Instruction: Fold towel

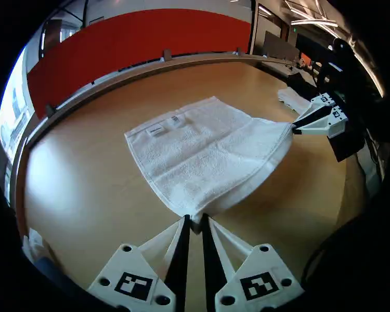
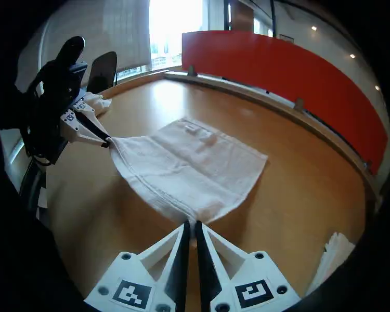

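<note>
White towel (image 1: 205, 151) lies spread at ctr of a wooden table (image 1: 80, 208). Its far part lies flat, w/ two sewn tags (image 1: 166, 125) showing near the back edge. Left gripper (image 1: 195, 221), at the bottom of the left gripper view, has its fingers drawn nearly together w/ only a thin gap btwn them. The towel's nearest corner is pinched at the tips. Right gripper (image 2: 191, 226), at the bottom of the right gripper view, is closed the same way on a neighbouring corner. Each view also catches the other gripper farther off, tips clamped on its corner. The cloth there is pulled to a point and raised slightly off the wood. Bkgd: a long red partition (image 1: 138, 41) runs along the table's far rim. A second white cloth (image 1: 294, 99) sits bunched on the table just past the right gripper. The right gripper view has a bright window (image 2: 174, 26) and a dark chair (image 2: 102, 70).
</note>
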Demonstrator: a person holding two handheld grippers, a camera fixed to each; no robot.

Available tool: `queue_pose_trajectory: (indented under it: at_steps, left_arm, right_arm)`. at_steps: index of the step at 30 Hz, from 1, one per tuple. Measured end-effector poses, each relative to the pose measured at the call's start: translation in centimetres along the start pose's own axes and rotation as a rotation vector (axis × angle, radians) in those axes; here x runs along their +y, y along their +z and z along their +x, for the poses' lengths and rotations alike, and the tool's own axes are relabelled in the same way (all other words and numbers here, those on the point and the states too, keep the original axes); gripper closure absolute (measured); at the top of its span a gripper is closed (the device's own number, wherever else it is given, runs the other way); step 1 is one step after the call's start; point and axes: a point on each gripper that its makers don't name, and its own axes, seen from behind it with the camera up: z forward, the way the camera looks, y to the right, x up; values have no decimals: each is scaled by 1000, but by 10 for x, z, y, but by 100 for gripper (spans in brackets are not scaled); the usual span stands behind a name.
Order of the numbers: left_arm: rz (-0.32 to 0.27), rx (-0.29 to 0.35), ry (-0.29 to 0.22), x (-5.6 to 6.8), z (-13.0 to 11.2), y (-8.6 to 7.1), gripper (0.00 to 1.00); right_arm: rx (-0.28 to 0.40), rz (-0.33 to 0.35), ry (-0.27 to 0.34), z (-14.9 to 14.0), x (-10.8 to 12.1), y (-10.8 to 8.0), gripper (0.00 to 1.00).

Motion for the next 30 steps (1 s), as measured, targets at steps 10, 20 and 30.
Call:
queue_pose_trajectory:
  at_steps: [10,20,30]
  left_arm:
    - [-1,-7,-21,1,11,-20,84]
    - [0,-15,-59,5,21,-39,84]
    - [1,-16,-65,9,25,-50,84]
  right_arm:
    - [30,-2,-3,24,-4,-22,91]
    - [52,-7,2,42,-4,-37,91]
    - [63,-7,9,53,-7,-51,91]
